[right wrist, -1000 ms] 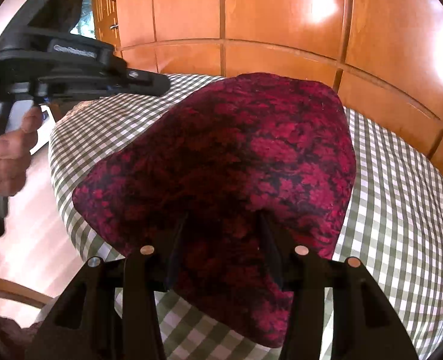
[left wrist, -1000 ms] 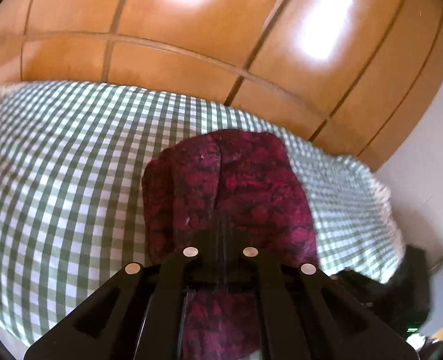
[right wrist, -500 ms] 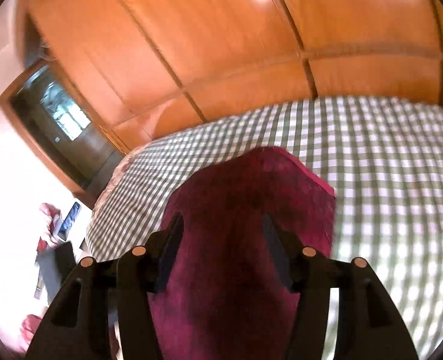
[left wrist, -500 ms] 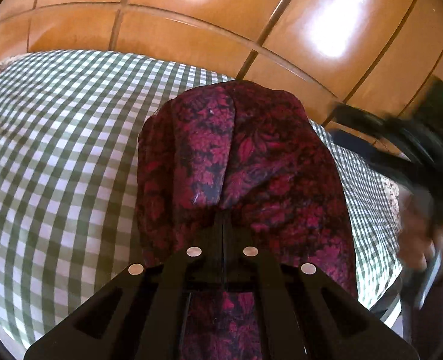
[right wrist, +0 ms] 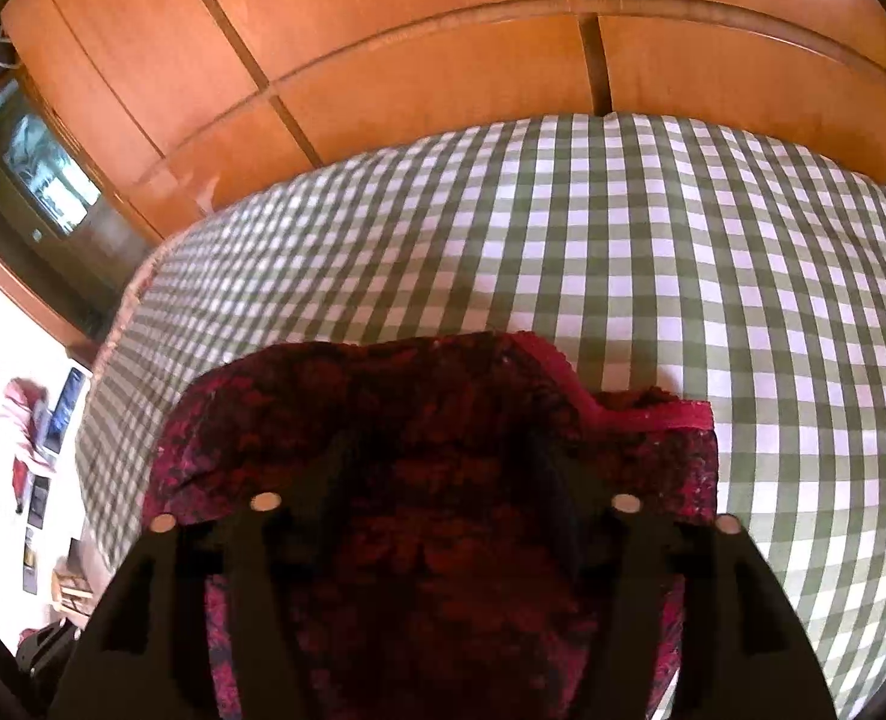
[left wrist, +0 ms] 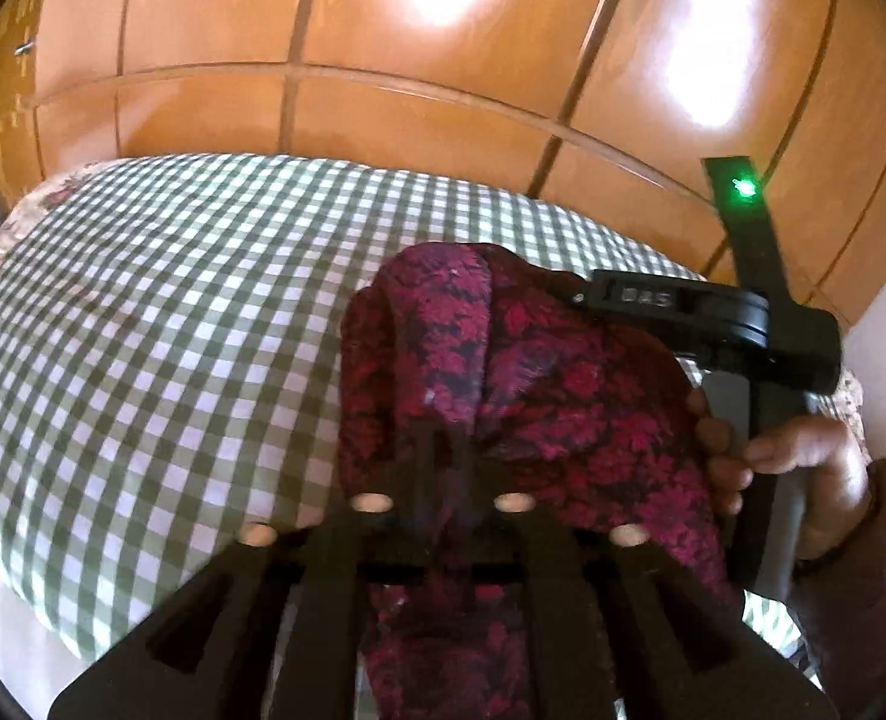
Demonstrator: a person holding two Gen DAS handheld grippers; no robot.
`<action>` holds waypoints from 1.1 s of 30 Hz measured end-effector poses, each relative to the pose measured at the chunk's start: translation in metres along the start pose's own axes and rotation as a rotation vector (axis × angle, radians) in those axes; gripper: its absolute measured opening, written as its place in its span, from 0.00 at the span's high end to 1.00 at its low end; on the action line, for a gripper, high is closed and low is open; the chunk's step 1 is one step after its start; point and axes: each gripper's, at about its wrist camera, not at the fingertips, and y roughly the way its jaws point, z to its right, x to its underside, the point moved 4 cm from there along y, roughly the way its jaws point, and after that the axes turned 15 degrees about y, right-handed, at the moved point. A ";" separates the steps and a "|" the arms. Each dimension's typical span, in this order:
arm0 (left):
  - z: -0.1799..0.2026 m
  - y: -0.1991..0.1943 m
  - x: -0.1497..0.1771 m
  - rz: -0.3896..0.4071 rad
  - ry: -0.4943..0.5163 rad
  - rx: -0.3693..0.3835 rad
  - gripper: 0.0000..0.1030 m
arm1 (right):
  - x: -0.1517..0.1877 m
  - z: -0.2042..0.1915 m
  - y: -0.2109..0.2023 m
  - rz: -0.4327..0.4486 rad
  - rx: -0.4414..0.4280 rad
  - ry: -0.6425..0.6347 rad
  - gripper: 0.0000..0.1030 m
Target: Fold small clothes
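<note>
Over a green checked bedspread [left wrist: 143, 312], a soft, limp crimson garment [left wrist: 533, 396] hangs pinched in the left gripper [left wrist: 443, 450]. Right gripper [right wrist: 437, 468] spread apart beneath cloth; hemmed corners look easiest to grab.

Crimson-black floral garment [left wrist: 563, 396], green-white check sheet [left wrist: 161, 324], prob cotton

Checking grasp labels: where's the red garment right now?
Centre of both wrist views: the garment hangs pinched in the left gripper above the checked bed, its other end draped over the open right gripper.
</note>
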 end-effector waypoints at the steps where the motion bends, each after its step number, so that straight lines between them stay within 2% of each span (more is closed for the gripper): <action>1: -0.002 0.001 -0.002 -0.007 -0.010 -0.002 0.70 | 0.000 0.002 -0.007 0.009 -0.013 0.002 0.26; 3: -0.004 0.006 -0.004 -0.010 -0.006 -0.018 0.59 | 0.001 -0.001 -0.021 0.032 -0.039 0.003 0.20; 4: -0.004 0.013 -0.002 -0.035 0.007 -0.037 0.57 | 0.000 -0.002 -0.023 0.037 -0.056 0.008 0.15; 5: -0.004 0.019 0.002 -0.063 0.004 -0.031 0.57 | 0.000 0.001 -0.035 0.057 -0.104 0.026 0.13; 7: -0.005 0.022 0.004 -0.062 0.014 -0.026 0.57 | 0.004 0.009 -0.055 0.092 -0.158 0.048 0.03; 8: -0.005 0.022 0.005 -0.058 0.031 -0.030 0.57 | 0.009 0.018 -0.066 0.100 -0.179 0.064 0.02; 10: -0.010 0.024 0.007 -0.057 0.026 0.003 0.57 | 0.022 0.038 -0.077 0.076 -0.221 0.098 0.02; 12: -0.016 0.026 0.008 -0.047 0.031 0.015 0.46 | 0.043 0.063 -0.084 0.026 -0.263 0.148 0.02; 14: -0.022 0.027 0.009 -0.041 0.027 0.036 0.44 | 0.066 0.083 -0.080 -0.045 -0.282 0.183 0.02; 16: -0.026 0.030 0.011 -0.036 0.024 0.070 0.44 | 0.082 0.091 -0.075 -0.094 -0.346 0.220 0.02; 19: -0.030 0.029 0.013 -0.026 0.018 0.116 0.44 | 0.092 0.089 -0.067 -0.148 -0.443 0.263 0.02; 23: -0.038 0.033 0.016 -0.016 -0.021 0.191 0.44 | 0.091 0.079 -0.050 -0.202 -0.475 0.234 0.02; 25: -0.044 0.037 0.019 -0.010 -0.058 0.259 0.44 | 0.091 0.078 -0.047 -0.224 -0.492 0.232 0.02; 29: -0.053 0.045 0.027 0.006 -0.155 0.409 0.44 | 0.092 0.068 -0.044 -0.215 -0.491 0.195 0.02; 30: -0.053 0.046 0.029 0.013 -0.168 0.428 0.44 | 0.092 0.065 -0.047 -0.205 -0.487 0.185 0.04; 33: -0.047 0.045 0.030 0.041 -0.219 0.497 0.44 | 0.095 0.056 -0.065 -0.161 -0.503 0.154 0.22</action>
